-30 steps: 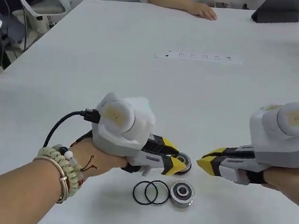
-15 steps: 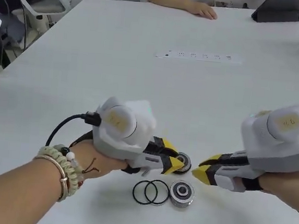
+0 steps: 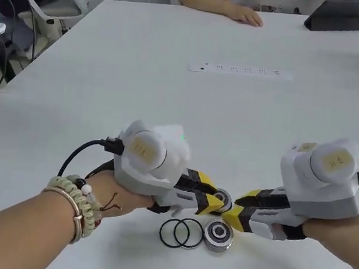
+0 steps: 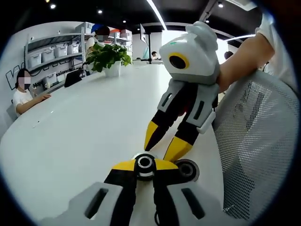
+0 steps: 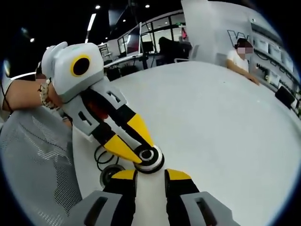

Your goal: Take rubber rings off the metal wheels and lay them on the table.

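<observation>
Left gripper [image 3: 213, 204] jaws pinch wheel [image 3: 222, 198]. Right gripper [image 3: 236, 215] jaws spread, tips right at wheel's rim. Two rings [image 3: 180, 231] lie overlapped on table [image 3: 169, 108], just beside second wheel [image 3: 219, 232].

Left gripper [image 3: 216, 204] and right gripper [image 3: 240, 216] look alike: rounded white-grey housings, each with a round cap bearing a yellow label; black jaws tipped in yellow; a black cable [image 3: 77, 152] plugs into the left housing; the left wrist wears a pale beaded bracelet [image 3: 68, 188] and a thin bangle [image 3: 76, 221].
</observation>
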Demonstrator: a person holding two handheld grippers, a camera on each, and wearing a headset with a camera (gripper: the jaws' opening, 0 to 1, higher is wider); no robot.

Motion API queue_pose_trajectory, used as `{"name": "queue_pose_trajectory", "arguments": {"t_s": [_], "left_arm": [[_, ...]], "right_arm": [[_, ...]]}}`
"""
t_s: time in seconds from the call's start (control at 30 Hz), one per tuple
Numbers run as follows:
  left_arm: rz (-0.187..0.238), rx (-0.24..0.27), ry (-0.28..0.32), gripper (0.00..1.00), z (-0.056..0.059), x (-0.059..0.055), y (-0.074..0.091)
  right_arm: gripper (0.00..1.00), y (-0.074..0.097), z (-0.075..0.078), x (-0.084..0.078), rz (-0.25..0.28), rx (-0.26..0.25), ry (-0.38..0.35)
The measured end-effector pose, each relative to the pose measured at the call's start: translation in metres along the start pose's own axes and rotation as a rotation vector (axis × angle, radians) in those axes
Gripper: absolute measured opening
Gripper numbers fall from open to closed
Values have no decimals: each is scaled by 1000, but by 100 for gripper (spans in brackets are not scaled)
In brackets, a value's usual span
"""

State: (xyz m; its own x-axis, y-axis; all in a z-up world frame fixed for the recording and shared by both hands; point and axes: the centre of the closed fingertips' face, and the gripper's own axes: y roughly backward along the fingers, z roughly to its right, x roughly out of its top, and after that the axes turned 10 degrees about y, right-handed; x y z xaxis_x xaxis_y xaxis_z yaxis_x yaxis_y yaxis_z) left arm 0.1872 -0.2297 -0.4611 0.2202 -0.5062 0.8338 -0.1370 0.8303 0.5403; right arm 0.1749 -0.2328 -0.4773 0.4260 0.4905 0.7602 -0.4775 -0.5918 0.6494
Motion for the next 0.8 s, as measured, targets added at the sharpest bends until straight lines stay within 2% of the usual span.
{"name": "queue_pose_trajectory", "arguments": {"t_s": [0.2, 0.5, 0.8], "left_arm": [[3, -2, 0, 7, 0, 0, 0], [4, 0, 0, 7, 1, 0, 0], [6, 0, 1, 7, 2, 0, 1]], "right_arm": [[21, -3, -2, 1, 5, 2, 7], [18, -2, -3, 2, 6, 14, 71], [15, -1, -4, 0, -5, 24, 74]]}}
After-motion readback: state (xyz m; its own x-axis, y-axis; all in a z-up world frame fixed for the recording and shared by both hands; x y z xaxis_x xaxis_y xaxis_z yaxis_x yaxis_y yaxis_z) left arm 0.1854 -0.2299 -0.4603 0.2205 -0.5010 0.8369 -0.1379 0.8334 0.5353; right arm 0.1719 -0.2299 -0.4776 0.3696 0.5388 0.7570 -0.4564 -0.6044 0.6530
